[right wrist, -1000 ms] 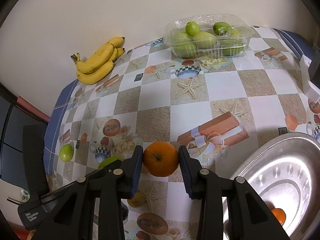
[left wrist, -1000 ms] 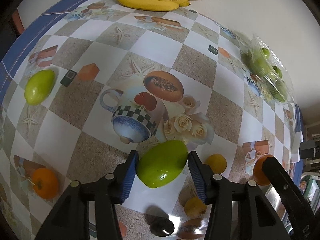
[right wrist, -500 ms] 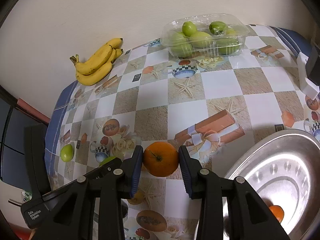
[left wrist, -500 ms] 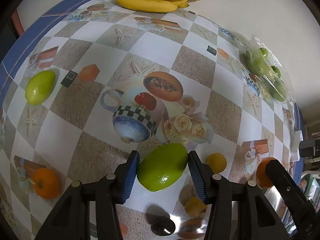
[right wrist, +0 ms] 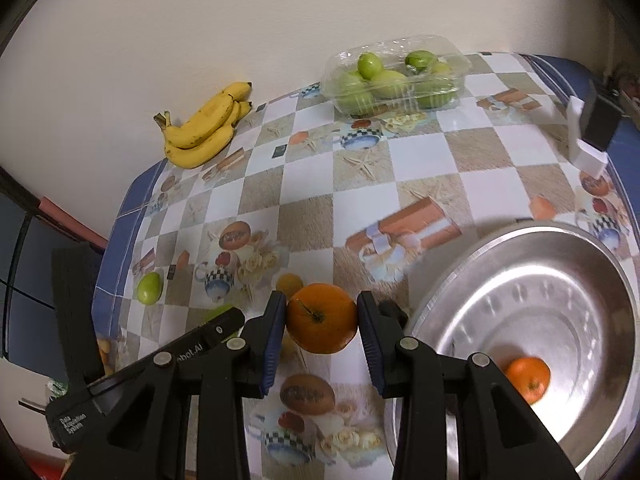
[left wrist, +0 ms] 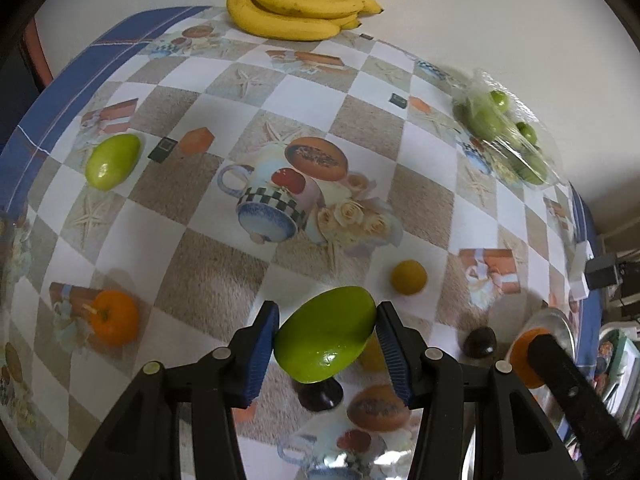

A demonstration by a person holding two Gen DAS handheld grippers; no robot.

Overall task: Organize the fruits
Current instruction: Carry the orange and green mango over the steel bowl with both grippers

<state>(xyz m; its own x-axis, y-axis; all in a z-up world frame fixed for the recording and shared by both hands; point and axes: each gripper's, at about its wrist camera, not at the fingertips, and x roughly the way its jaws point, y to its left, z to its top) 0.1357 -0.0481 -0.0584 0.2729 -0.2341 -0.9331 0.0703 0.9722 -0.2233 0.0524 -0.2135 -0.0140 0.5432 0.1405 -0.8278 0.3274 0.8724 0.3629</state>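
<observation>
My left gripper (left wrist: 326, 342) is shut on a green mango (left wrist: 326, 338) and holds it above the patterned tablecloth. My right gripper (right wrist: 322, 320) is shut on an orange (right wrist: 322, 318), held beside the silver tray (right wrist: 472, 264), which holds one small orange (right wrist: 528, 378). On the table lie another green mango (left wrist: 113, 161), an orange (left wrist: 114, 317), a small yellow fruit (left wrist: 409, 277) and a dark fruit (left wrist: 480, 342). A second dark fruit (left wrist: 320, 396) lies under the held mango.
A bunch of bananas (right wrist: 206, 128) lies at the back by the wall. A clear plastic box of green fruits (right wrist: 394, 76) stands at the back right. A white and black object (right wrist: 592, 132) sits at the table's right edge.
Both grippers have risen and drawn back with their fruits. The right gripper with the orange has moved closer to the silver tray.
</observation>
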